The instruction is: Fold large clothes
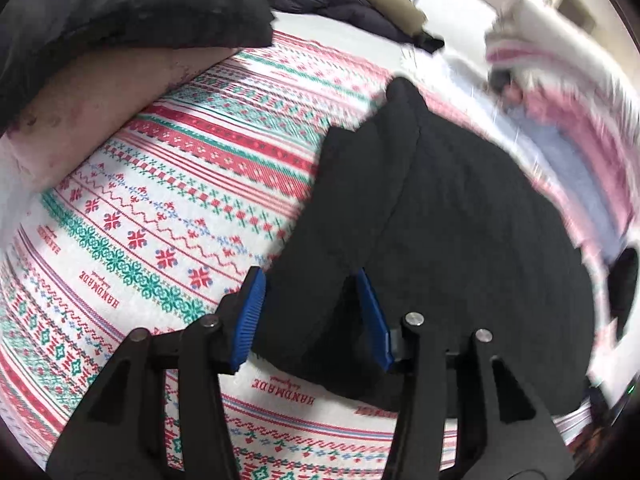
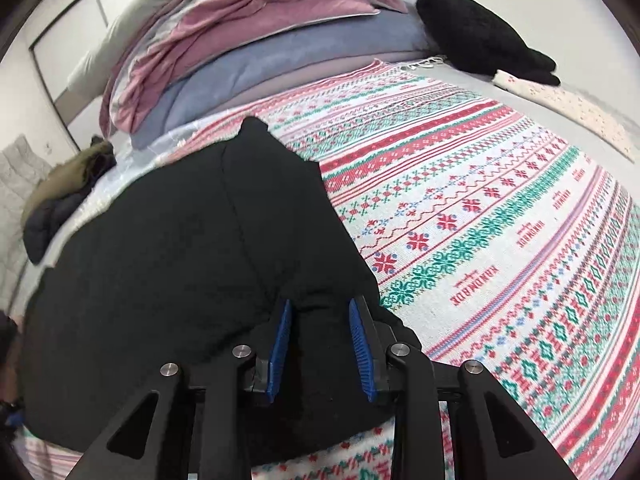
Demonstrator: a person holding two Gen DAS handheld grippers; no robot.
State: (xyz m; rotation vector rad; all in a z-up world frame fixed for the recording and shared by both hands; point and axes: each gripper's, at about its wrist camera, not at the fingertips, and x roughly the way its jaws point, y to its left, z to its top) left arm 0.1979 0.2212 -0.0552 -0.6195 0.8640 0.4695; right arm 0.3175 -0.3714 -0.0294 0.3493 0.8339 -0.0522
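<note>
- The black garment [image 1: 440,216] lies bunched on the bed's patterned blanket [image 1: 168,184], near its front edge; in the right wrist view it [image 2: 180,248] fills the lower left, one corner pointing up toward the stacked bedding [image 2: 256,40].
- The left tool [image 1: 312,316] stands about half open with a thick fold of the garment between its blue pads; the cloth lies against the right-hand pad, but I cannot tell whether the pads press it.
- The right tool [image 2: 318,344] is narrower and appears clamped on a bunched edge of the same garment.
- Judged step: taking hold of two points on one edge, ready to lift and spread or fold over.
- The next move seems to call for a firm pinch on both sides, then drawing the edge taut and level so the cloth lays flat rather than dragging in a heap.
- Other dark clothes [image 2: 480,40] lie well apart at the far side.
</note>
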